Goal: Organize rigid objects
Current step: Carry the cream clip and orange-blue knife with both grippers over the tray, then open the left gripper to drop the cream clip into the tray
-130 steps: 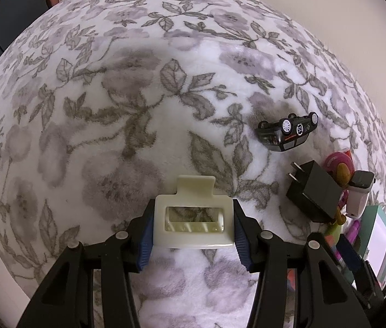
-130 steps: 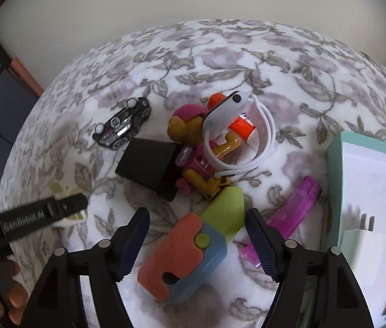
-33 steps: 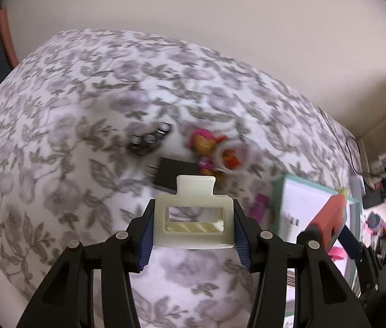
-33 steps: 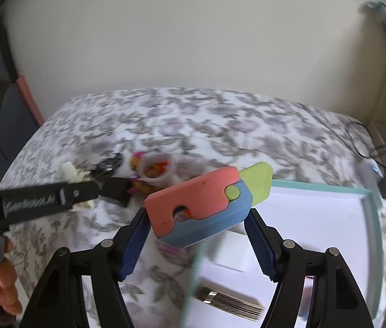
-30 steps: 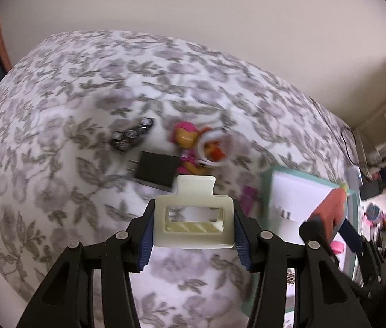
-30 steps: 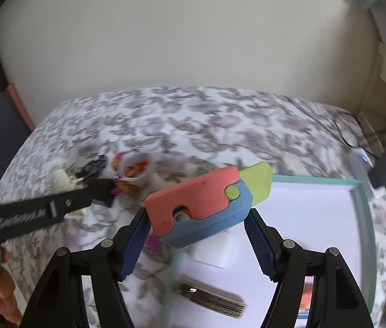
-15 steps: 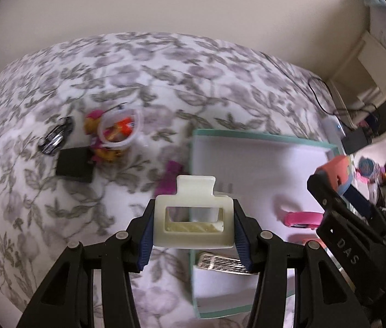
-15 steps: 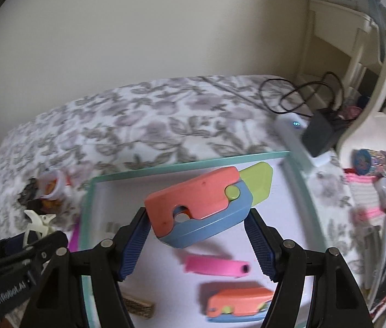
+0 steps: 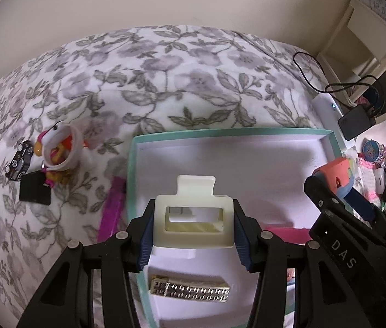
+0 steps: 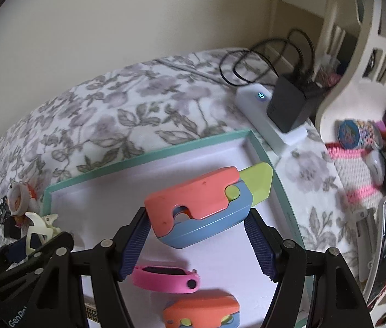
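A: Both claws have swung off the loose pile on the floral-print bedspread point(image 9: 165, 87) and now hang over the shallow mint-rimmed white tray point(image 9: 220, 132).

B: Loads?

A: Left claw point(image 9: 193, 225) clamped on a cream plastic hair clip point(image 9: 194, 218), over the tray's near-left part. Right claw point(image 10: 197, 232) clamped on a coral, blue and lime toy folding knife point(image 10: 201, 207), above the tray's right half.

B: Meaning for the task?

A: My read: carry done, set-down next for both pieces.

B: Already in the tray?

A: Pink wristband point(image 10: 165, 274), a second coral-and-blue toy knife point(image 10: 201, 314), and a silver patterned barrette point(image 9: 190, 291), all along the near side. Far half bare.

B: Left outside?

A: Black toy car point(image 9: 19, 160), black plug adapter point(image 9: 35, 188), a small figure under a white ring point(image 9: 59, 147), and a purple stick point(image 9: 111, 210) against the tray's left wall.

B: Obstructions?

A: The wristband lies close under the right claw; dropping the knife farther back looks safer. A white power strip with black adapter point(image 10: 272, 117) sits just past the tray's far right corner, clear of the claws.
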